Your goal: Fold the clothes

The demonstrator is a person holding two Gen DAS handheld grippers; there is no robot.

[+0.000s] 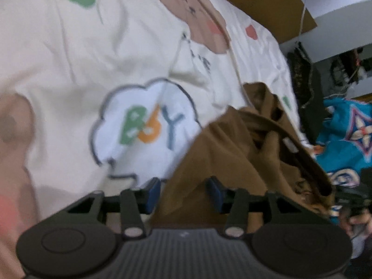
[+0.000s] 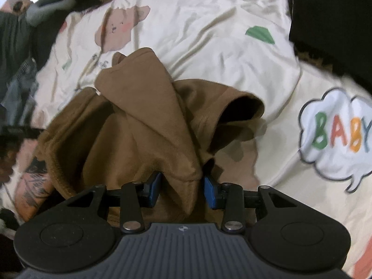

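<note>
Both my hand-held grippers are clamped on the brown t-shirt (image 2: 144, 125): right hand-held gripper (image 2: 181, 187) pinches a bunched fold, left hand-held gripper (image 1: 184, 194) grips its edge. It's draped over the cream cartoon bedsheet (image 2: 209, 30) on the bed.

A brown garment (image 2: 144, 125), soft and crumpled into folds, lies bunched on a cream printed bedsheet (image 2: 209, 23), one sleeve opening showing.

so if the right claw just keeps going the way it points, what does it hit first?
The brown garment: a bunched fold already sits between the right claw pads and piles up directly ahead. Behind it lies the cream printed bedsheet; how thick the pile is remains unclear.
</note>
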